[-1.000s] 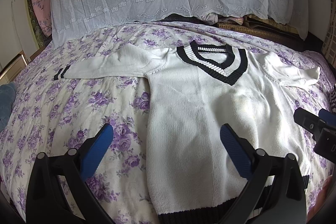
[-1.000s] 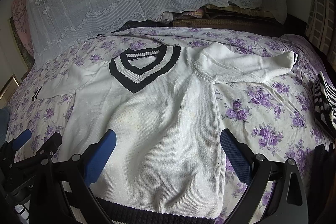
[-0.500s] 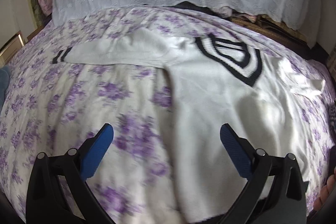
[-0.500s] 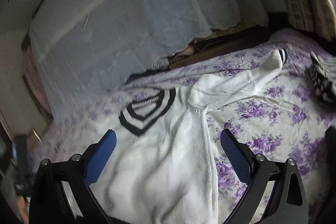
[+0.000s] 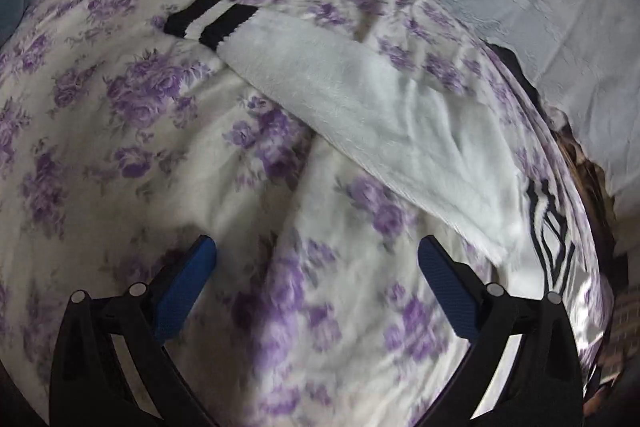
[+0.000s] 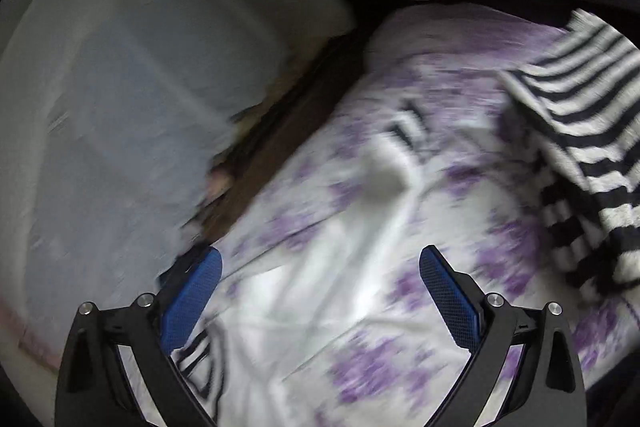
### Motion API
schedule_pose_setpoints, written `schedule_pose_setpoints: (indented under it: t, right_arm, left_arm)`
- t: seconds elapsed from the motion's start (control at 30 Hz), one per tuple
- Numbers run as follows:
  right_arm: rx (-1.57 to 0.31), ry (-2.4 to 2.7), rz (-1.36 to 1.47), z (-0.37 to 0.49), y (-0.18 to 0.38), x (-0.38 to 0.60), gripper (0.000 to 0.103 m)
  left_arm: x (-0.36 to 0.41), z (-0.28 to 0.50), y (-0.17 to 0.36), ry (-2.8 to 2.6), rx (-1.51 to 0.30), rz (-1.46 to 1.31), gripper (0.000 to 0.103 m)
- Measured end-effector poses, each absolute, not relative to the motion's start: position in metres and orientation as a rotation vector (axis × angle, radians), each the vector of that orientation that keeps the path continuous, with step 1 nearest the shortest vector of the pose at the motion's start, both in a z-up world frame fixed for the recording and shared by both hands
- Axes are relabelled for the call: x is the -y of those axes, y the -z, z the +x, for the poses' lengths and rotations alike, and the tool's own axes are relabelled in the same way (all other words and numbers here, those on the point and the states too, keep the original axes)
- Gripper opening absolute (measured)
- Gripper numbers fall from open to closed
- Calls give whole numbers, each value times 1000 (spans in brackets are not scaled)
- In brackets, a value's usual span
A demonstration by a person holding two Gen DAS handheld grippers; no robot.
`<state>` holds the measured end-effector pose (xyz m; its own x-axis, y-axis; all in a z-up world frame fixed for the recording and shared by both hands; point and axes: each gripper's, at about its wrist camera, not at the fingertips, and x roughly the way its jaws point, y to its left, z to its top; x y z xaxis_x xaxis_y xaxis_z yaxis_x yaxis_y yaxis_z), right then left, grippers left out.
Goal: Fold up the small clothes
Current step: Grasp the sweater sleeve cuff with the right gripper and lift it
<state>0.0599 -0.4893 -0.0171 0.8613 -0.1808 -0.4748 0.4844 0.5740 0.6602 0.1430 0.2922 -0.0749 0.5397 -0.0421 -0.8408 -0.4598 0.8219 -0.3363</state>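
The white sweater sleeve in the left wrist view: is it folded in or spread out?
Spread out. The sleeve lies flat and extended across the floral bedsheet, its striped cuff far from the V-neck collar.

Sweater sleeve (image 5: 360,99) ahead of left gripper (image 5: 316,259): fuzzy white knit, ribbed black-striped cuff (image 5: 210,19). Bedsheet (image 5: 120,131) beneath: soft matt floral cotton, creased. Gripper pads (image 5: 188,287): textured blue rubber; frame matt black plastic. Striped garment (image 6: 592,131) right of right gripper (image 6: 320,263): coarse knit.

Both grippers: black frames w/ silver screws (image 5: 495,289), blue textured fingers (image 5: 187,291) (image 6: 450,297).
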Motion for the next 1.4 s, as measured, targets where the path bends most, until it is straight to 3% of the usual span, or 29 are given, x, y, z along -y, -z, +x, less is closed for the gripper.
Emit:
schedule_pose_setpoints:
  t: [0.13, 0.37, 0.47, 0.53, 0.57, 0.6, 0.63, 0.77, 0.83, 0.9, 1.2, 1.3, 1.37, 1.4]
  right_arm:
    - [-342, 424, 1045, 64, 65, 530, 85]
    - [-344, 393, 1172, 112, 99, 552, 71]
    - [-338, 402, 1075, 124, 96, 546, 61]
    - [-249, 310, 902, 129, 63, 520, 61]
    - [-251, 302, 750, 136, 42, 504, 66]
    - [-271, 312, 597, 143, 23, 489, 83]
    - [-284, 341, 495, 146, 11, 479, 86]
    - [-262, 429, 659, 126, 30, 508, 86]
    - [-286, 469, 795, 114, 51, 528, 79]
    - [-299, 500, 915, 104, 71, 542, 64]
    - [-400, 286, 1113, 141, 109, 538, 55]
    - [-375, 230, 1152, 151, 119, 543, 36]
    - [-336, 232, 1145, 150, 120, 543, 16]
    - [-303, 255, 1131, 147, 117, 538, 15]
  left_arm:
    - [-284, 167, 74, -346, -961, -467, 99]
    - [-289, 210, 76, -423, -906, -502, 99]
    - [-284, 219, 79, -453, -876, -418, 97]
    - [-280, 220, 78, -448, -863, -395, 92]
    - [-279, 220, 78, -440, -855, -392, 92]
    - [-279, 220, 78, -431, -853, -391, 92]
    - [-279, 220, 78, -428, -852, -392, 92]
    - [-281, 218, 79, -417, -843, -409, 93]
    - [-280, 218, 79, -417, -843, -403, 93]
    - [-279, 218, 80, -413, -847, -397, 94]
    - [-275, 220, 83, -402, -871, -374, 99]
    - [-273, 222, 84, -405, -883, -356, 99]
    - [-274, 222, 84, -402, -881, -361, 99]
    - [-274, 222, 84, -400, -880, -364, 99]
